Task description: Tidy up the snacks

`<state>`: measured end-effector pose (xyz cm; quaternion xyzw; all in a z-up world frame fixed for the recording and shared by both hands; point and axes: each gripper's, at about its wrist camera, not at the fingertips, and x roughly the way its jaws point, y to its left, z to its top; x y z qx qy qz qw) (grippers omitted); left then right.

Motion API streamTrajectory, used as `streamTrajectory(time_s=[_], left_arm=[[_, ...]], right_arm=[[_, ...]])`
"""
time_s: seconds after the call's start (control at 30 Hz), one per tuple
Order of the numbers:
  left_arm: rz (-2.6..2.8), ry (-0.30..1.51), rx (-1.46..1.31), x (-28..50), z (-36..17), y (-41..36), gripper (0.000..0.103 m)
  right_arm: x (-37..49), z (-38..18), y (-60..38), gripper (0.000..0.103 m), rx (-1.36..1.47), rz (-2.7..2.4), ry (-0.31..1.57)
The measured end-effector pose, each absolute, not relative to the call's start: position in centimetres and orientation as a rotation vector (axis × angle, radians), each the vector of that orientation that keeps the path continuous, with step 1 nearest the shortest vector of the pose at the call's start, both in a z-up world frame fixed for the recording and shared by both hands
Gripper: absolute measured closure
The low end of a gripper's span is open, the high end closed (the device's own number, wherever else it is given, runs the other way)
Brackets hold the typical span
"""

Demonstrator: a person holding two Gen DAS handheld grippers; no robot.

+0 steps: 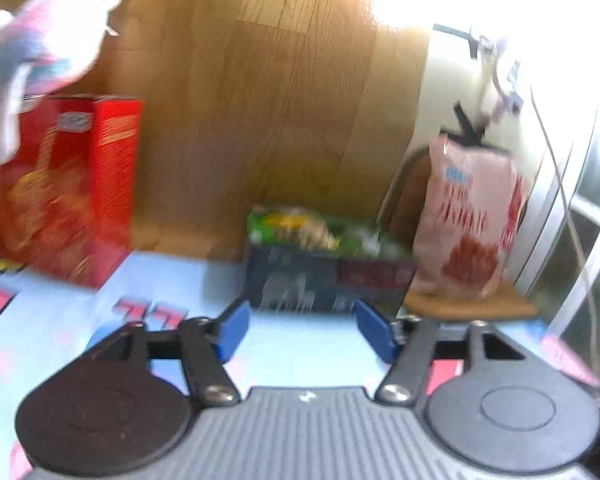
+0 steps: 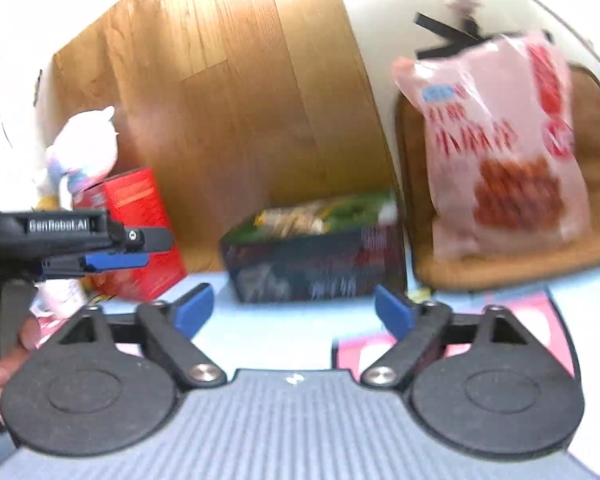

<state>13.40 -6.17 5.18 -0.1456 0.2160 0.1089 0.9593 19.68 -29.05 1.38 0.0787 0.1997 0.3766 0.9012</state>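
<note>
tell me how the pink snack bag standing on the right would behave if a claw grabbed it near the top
The pink snack bag looks like thin plastic film with a crumpled top, so it would probably crush and flex rather than hold shape. It seems puffy and likely light for its size. Standing upright on the brown mat, taller than it is wide, it may tip if pushed.

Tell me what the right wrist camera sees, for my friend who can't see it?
The right gripper is open and empty, pointing at a dark snack box lying flat on the light blue table. A pink snack bag stands right, a red box left.
</note>
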Motion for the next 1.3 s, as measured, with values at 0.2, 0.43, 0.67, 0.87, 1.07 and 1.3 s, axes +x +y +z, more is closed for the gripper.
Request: streamTrajectory(time_s=[0.2, 0.43, 0.67, 0.87, 1.07, 1.3], left_arm=[[0.324, 0.504, -0.288, 7.7, 2.7, -9.7, 0.003], [0.352, 0.532, -0.220, 4.8, 2.2, -12.5, 0.000], [0.394, 0.591, -0.112, 4.4, 1.4, -14.3, 0.000], [0.441, 0.563, -0.085, 3.8, 1.3, -14.7, 0.000], [0.450, 0.580, -0.078, 4.5, 0.7, -14.4, 0.000], [0.478, 0.619, -0.049, 7.0, -0.6, -14.3, 0.000]], right_arm=[[14.6, -0.5, -30.8, 0.000, 0.186, 0.733, 0.505], [11.5, -1.9, -31.8, 0.000, 0.175, 0.702, 0.561], [9.7, -2.1, -32.1, 0.000, 0.186, 0.710, 0.572], [9.6, -2.3, -32.2, 0.000, 0.212, 0.697, 0.578], [10.2, -2.2, -32.4, 0.000, 0.189, 0.665, 0.537], [12.7, -2.0, -32.7, 0.000, 0.122, 0.535, 0.406]])
